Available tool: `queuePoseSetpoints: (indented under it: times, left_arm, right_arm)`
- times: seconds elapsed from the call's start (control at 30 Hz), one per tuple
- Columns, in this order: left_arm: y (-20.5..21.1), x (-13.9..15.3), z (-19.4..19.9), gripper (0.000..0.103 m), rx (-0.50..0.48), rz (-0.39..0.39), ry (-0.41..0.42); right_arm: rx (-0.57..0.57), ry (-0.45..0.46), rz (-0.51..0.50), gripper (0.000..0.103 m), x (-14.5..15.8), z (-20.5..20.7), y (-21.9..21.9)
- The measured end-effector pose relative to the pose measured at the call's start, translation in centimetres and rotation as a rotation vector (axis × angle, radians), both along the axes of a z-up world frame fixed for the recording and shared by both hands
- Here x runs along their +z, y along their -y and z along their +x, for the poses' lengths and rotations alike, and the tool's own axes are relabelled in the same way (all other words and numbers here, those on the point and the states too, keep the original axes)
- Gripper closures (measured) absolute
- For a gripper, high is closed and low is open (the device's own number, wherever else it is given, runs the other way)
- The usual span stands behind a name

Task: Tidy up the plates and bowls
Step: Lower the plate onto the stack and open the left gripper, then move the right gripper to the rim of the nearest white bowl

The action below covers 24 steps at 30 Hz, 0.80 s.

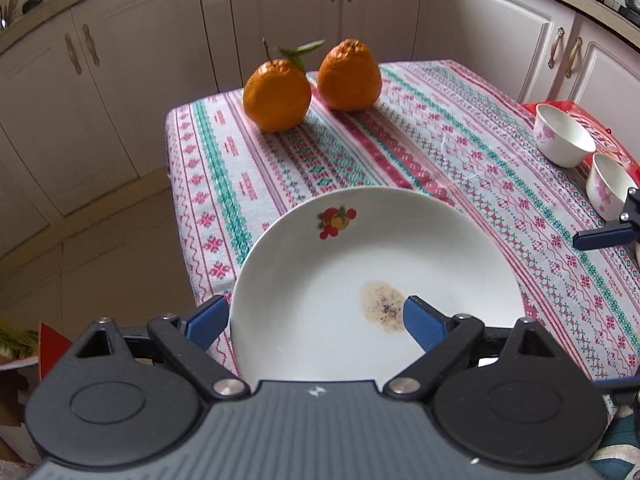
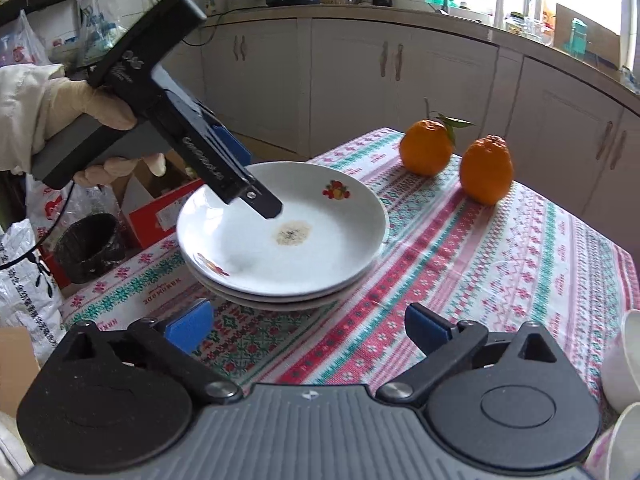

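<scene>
top plate [image 2: 288, 236]: white, fruit motif, brown stain | left tool [image 1: 316, 318]: spread, straddling rim | right tool [image 2: 308, 326]: spread, empty

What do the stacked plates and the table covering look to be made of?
Plates: probably glazed ceramic or porcelain, white and glossy with soft reflections and a printed fruit motif; melamine can't be excluded. Table covering: patterned woven-look print, but shiny streaks suggest plastic or coated cloth.
</scene>
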<state>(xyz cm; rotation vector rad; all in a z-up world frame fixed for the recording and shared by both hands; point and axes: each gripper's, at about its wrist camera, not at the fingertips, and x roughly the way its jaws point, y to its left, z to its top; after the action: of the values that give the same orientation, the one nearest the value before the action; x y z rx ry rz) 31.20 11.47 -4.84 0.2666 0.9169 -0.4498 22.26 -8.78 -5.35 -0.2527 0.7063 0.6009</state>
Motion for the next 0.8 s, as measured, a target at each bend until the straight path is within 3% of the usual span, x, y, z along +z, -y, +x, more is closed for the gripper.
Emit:
queuePoseSetpoints:
  times: [0.27, 0.6, 0.67, 0.8]
  left_arm:
    - [2.4, 3.0, -5.2, 0.007, -0.043, -0.087, 0.186]
    - [8.8, 6.5, -14.2, 0.001, -0.16, -0.3, 0.459]
    - [10.3, 6.6, -15.3, 0.0, -0.192, -0.33, 0.475]
    - [13.9, 4.9, -15.9, 0.0, -0.253, -0.369, 0.382]
  right_arm:
    - [-0.113, 0.035, -0.049, 0.0, 1.6, -1.8, 2.4]
    - [-0.284, 0.146, -0.103, 0.0, 3.9, -7.1, 8.6]
    - [-0.34, 0.156, -0.111, 0.0, 4.0, -8.3, 10.6]
    - [-0.462, 0.158, -0.108, 0.0, 3.9, -10.2, 14.9]
